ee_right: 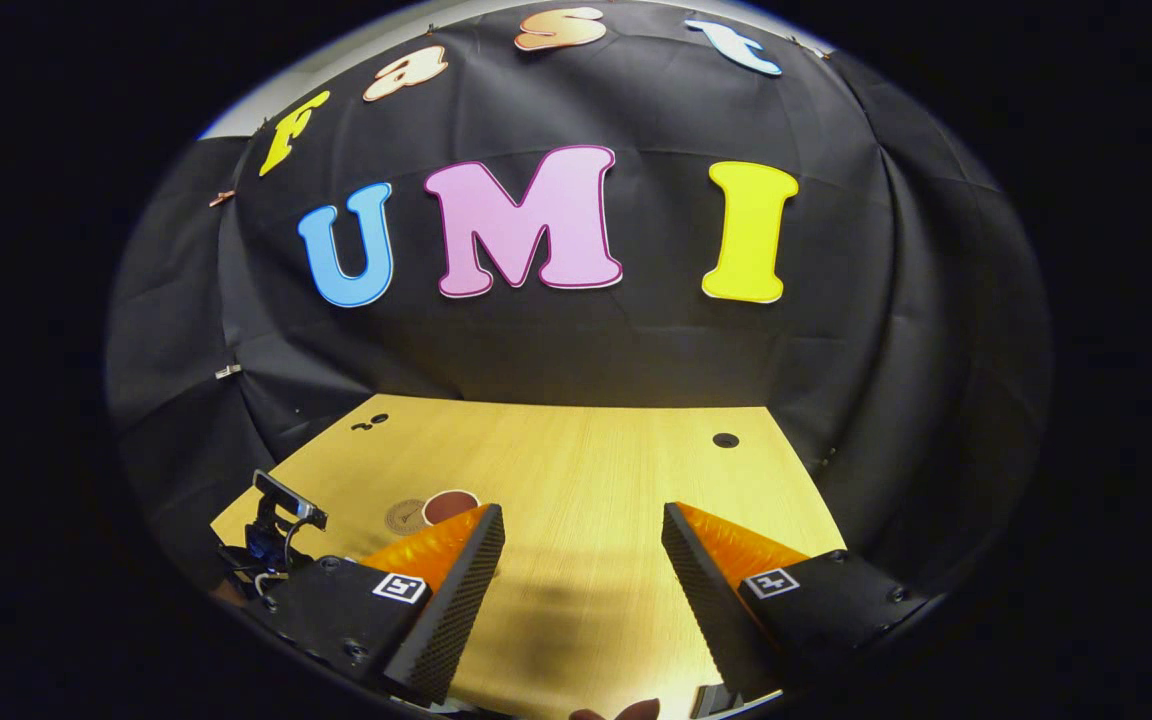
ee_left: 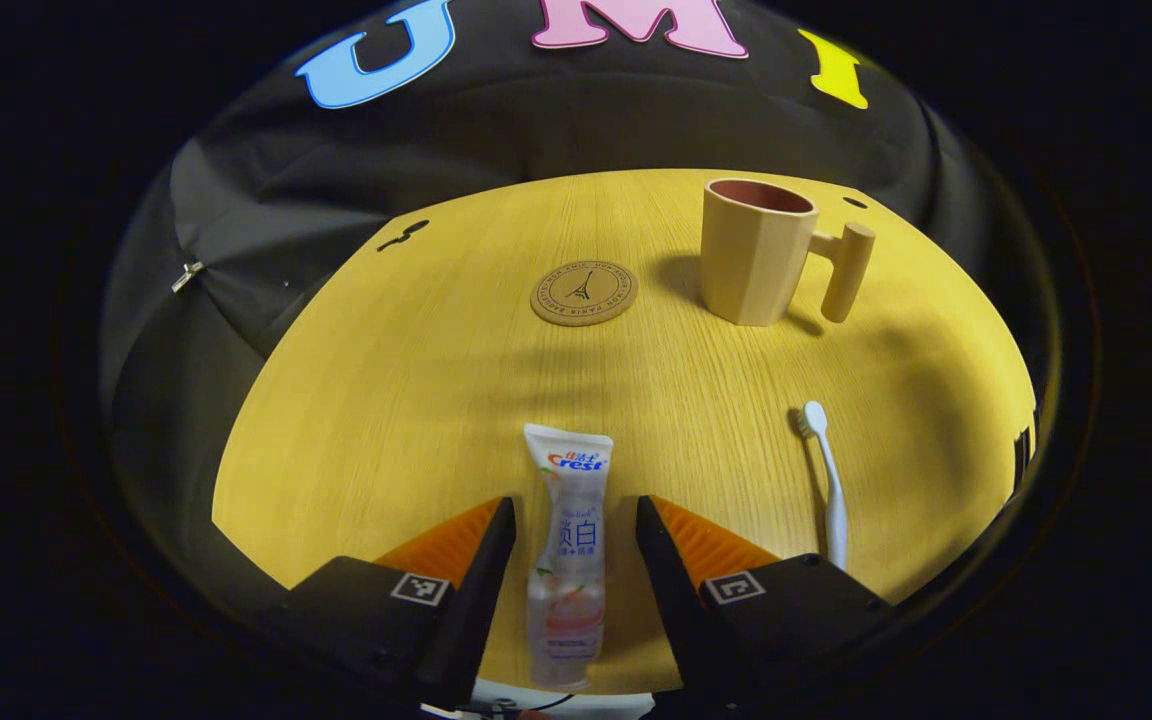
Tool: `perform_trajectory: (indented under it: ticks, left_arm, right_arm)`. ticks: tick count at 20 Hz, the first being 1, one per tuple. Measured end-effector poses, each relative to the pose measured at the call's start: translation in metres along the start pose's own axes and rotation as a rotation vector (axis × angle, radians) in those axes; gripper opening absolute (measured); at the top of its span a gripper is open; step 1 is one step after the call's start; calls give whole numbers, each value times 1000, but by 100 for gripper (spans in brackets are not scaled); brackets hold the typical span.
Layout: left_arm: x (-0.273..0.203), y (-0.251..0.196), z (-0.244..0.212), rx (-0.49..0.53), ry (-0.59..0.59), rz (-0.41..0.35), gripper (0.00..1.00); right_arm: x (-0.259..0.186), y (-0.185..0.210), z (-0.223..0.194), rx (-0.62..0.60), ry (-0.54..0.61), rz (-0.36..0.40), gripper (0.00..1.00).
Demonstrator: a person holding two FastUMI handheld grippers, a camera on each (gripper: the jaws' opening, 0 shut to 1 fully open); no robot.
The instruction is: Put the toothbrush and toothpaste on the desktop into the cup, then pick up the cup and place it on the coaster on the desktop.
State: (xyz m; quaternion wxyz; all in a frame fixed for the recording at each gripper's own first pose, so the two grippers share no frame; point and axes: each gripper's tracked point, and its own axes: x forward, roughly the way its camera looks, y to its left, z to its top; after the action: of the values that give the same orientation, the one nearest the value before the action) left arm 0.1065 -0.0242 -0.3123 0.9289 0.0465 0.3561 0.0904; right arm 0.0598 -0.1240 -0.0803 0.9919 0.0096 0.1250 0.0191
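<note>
A white toothpaste tube [ee_left: 568, 560] lies flat on the wooden desktop [ee_left: 416, 400], running lengthwise between the fingers of my left gripper [ee_left: 576, 505]. That gripper is open, with a gap between each finger and the tube. A white toothbrush [ee_left: 829, 480] lies to the tube's right, head pointing away. Farther back a beige cup [ee_left: 756, 250] stands upright, its handle to the right. A round cork coaster [ee_left: 584, 292] lies to the cup's left. My right gripper [ee_right: 584, 515] is open above the desktop with nothing between its fingers. Past its left finger show the cup's rim [ee_right: 451, 505] and the coaster [ee_right: 404, 516].
The other gripper's body [ee_right: 276, 530] shows at the far left of the right gripper view. The desktop has a round hole [ee_right: 726, 440] at the back right and a small slot [ee_left: 403, 235] at the back left. Black cloth walls close the desk's far and side edges.
</note>
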Motion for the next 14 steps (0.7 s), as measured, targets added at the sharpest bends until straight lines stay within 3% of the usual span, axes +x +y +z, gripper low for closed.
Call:
perform_trajectory:
  ticks: [4, 8, 12, 14]
  left_arm:
    - [2, -5, -1, 7, 11, -35, 75]
    - [5, -6, -2, -8, 32, -74, 55]
    - [6, -5, -2, -86, 59, -140, 53]
    - [10, 1, -3, -88, 41, -141, 38]
  right_arm:
    - [10, 2, -4, 26, 17, 16, 98]
    - [10, 2, -5, 40, 17, 10, 98]
    - [4, 8, -4, 69, 11, 11, 98]
    - [1, 12, -8, 78, 21, 0, 98]
